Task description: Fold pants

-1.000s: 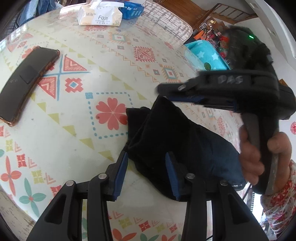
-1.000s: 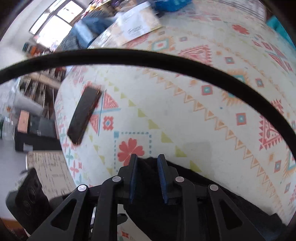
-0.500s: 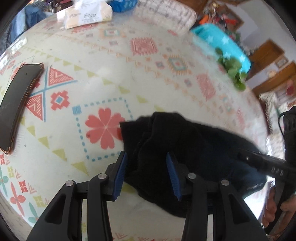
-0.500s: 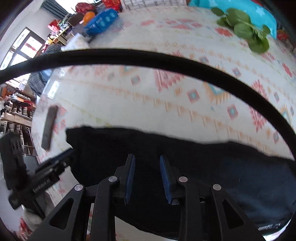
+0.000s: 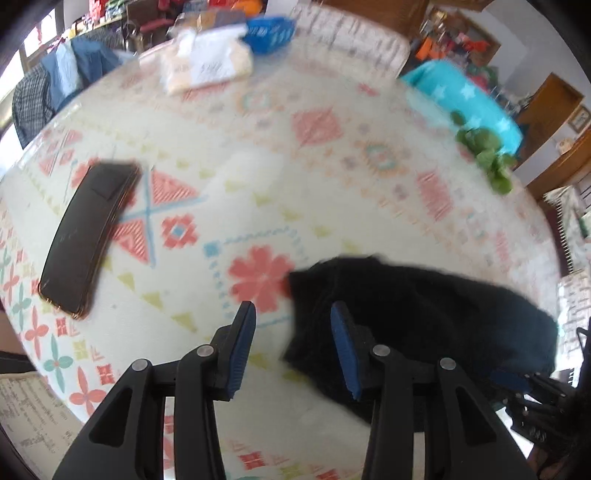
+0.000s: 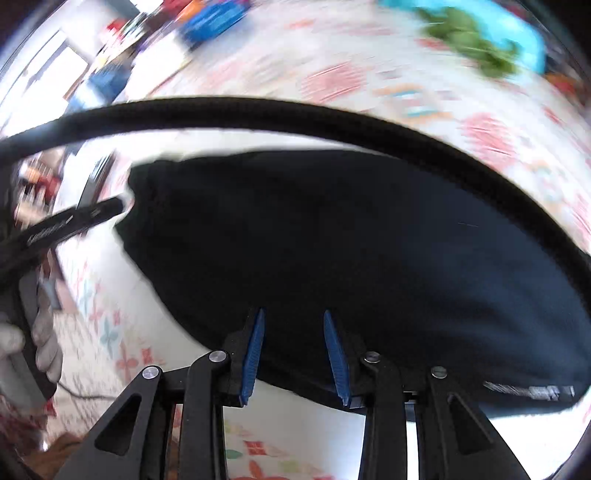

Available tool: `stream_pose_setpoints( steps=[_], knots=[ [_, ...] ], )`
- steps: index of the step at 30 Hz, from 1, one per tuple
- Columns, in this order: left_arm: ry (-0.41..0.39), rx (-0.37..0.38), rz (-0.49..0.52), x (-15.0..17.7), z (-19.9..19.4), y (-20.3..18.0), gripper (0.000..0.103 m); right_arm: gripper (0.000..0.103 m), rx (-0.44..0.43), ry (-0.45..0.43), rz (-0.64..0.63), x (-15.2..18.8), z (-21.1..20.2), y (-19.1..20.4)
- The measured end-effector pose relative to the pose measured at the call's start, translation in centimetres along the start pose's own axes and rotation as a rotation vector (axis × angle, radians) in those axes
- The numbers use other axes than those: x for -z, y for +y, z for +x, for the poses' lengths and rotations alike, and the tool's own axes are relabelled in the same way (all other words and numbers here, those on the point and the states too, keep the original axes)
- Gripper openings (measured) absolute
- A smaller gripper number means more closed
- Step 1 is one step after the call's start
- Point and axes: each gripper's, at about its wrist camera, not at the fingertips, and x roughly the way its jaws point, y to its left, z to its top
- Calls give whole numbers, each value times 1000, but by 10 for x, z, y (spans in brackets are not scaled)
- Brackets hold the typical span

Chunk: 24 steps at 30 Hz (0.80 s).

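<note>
The dark folded pants (image 5: 417,314) lie in a compact bundle on the patterned tablecloth (image 5: 258,177). My left gripper (image 5: 291,314) is open at the bundle's left end, its right pad against the cloth, holding nothing. In the right wrist view the pants (image 6: 351,240) fill the middle. My right gripper (image 6: 293,317) is open and empty over the bundle's near edge. The left gripper also shows in the right wrist view (image 6: 70,221), at the far left corner of the pants.
A dark phone (image 5: 88,236) lies on the table to the left. A tissue pack (image 5: 207,66) and a blue basket (image 5: 271,27) stand at the back. Green leaves (image 5: 487,155) and a turquoise cloth (image 5: 465,99) lie at the back right. A black cable (image 6: 295,114) arcs across the right wrist view.
My right gripper has opened, let go of the pants and pulled back toward their near edge. My left gripper has shifted left, off the bundle. The pants now lie flatter.
</note>
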Motion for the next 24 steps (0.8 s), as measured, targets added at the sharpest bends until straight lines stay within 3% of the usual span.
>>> stream_pose_setpoints(
  steps=[2, 6, 9, 11, 13, 16, 18, 21, 24],
  knots=[
    [-23, 58, 18, 0, -2, -19, 41, 37, 35, -49, 114, 4, -13, -30],
    [-17, 119, 156, 11, 13, -67, 41, 40, 136, -102, 318, 23, -25, -94],
    [35, 96, 198, 20, 35, -79, 41, 39, 184, -84, 402, 44, -25, -128],
    [56, 68, 211, 25, 44, -80, 41, 39, 111, -118, 445, 60, -33, -141],
    [72, 51, 236, 30, 51, -79, 41, 39, 177, -95, 435, 70, -37, -147],
    [66, 32, 282, 32, 52, -84, 41, 40, 182, -68, 458, 80, -41, -158],
    [67, 22, 290, 34, 53, -87, 41, 40, 186, -118, 474, 73, -56, -169],
    [58, 11, 280, 37, 51, -84, 41, 40, 164, -217, 468, 35, -76, -175],
    [53, 6, 269, 38, 52, -85, 41, 41, 222, -231, 376, -10, -67, -162]
  ],
)
